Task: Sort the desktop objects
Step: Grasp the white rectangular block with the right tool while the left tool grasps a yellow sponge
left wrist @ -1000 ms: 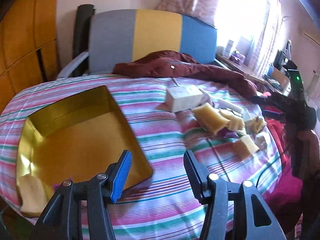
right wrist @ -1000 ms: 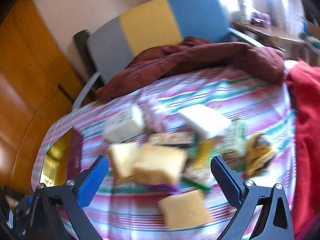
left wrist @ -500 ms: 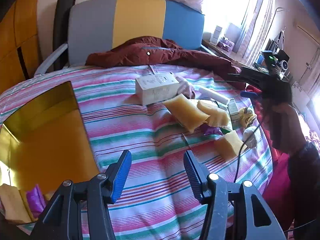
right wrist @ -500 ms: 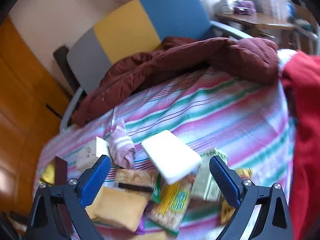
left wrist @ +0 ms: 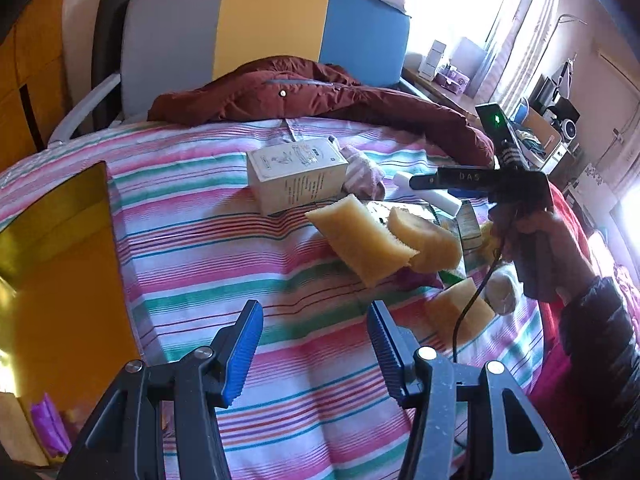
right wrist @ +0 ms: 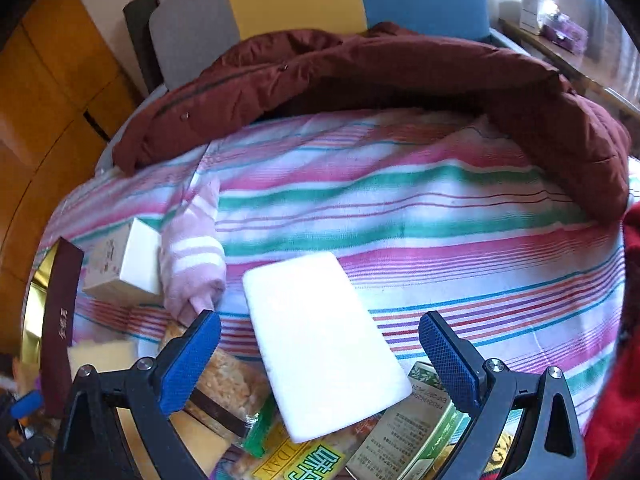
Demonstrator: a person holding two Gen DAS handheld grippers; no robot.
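A pile of objects lies on the striped cloth: yellow sponges (left wrist: 368, 236), a white carton (left wrist: 298, 178), a pink striped sock (right wrist: 196, 256), a white sponge block (right wrist: 320, 340) and snack packets (right wrist: 404, 436). My left gripper (left wrist: 316, 344) is open and empty above bare cloth, short of the sponges. My right gripper (right wrist: 320, 356) is open, its jaws either side of the white block without touching it. It also shows in the left wrist view (left wrist: 476, 180), held over the pile.
A gold tin box (left wrist: 52, 272) stands at the left with a sponge and a purple item in its near corner. A dark red jacket (right wrist: 380, 80) lies across the back. A red cloth (right wrist: 624, 360) hangs at the right edge.
My left gripper has swung right, away from the tin toward the pile. My right gripper has moved forward and down over the white block, which now sits between its jaws.
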